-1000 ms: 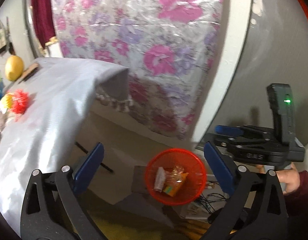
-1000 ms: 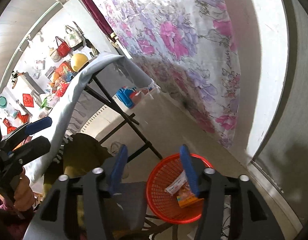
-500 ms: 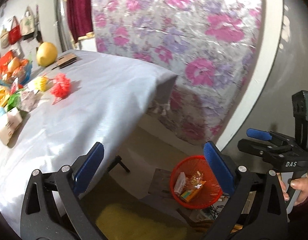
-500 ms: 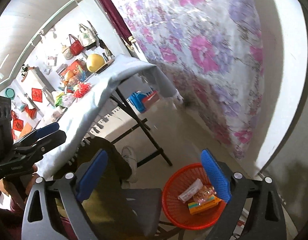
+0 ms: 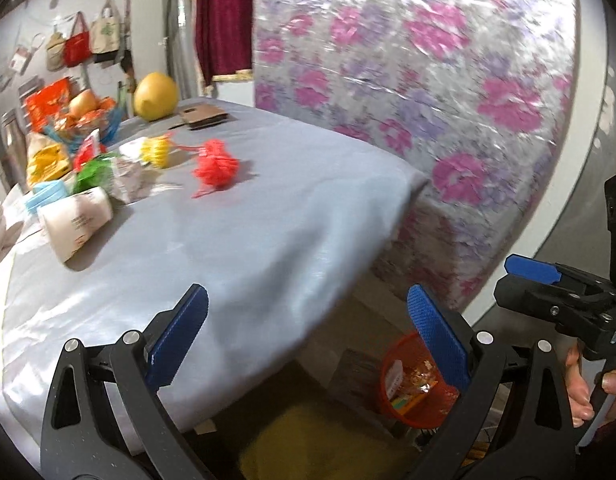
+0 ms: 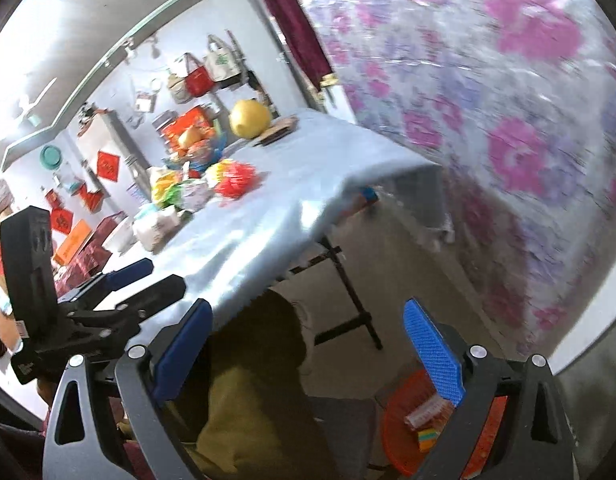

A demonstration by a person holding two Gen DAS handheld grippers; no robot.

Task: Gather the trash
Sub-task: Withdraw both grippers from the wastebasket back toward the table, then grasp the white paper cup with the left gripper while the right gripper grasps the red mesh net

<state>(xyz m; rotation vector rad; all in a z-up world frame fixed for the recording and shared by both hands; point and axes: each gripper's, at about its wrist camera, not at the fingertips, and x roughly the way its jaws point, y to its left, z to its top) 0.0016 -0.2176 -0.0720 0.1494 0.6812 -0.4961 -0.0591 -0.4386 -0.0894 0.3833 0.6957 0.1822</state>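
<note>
**Left wrist and right wrist: both claws swung from bin up toward table**

Left wrist view a second earlier sat over the red mesh basket; now the basket was low in frame, on the floor beside the table, partly behind a blue pad. One basket, a few wrappers inside, count unclear. The right gripper had just been opening from a narrower gap over the basket; jaws now spread wide, nothing between them. The left gripper was spread wide too, empty, same as before.

On the grey cloth: one red pompom, one yellow pompom, one white paper-wrapped bundle, one large yellow fruit, one brown card piece, and a heap of snack packets too blurred to count.

Both grippers pointed down at a slant toward the table's edge, side by side. A hand gripped the right tool's handle.
</note>
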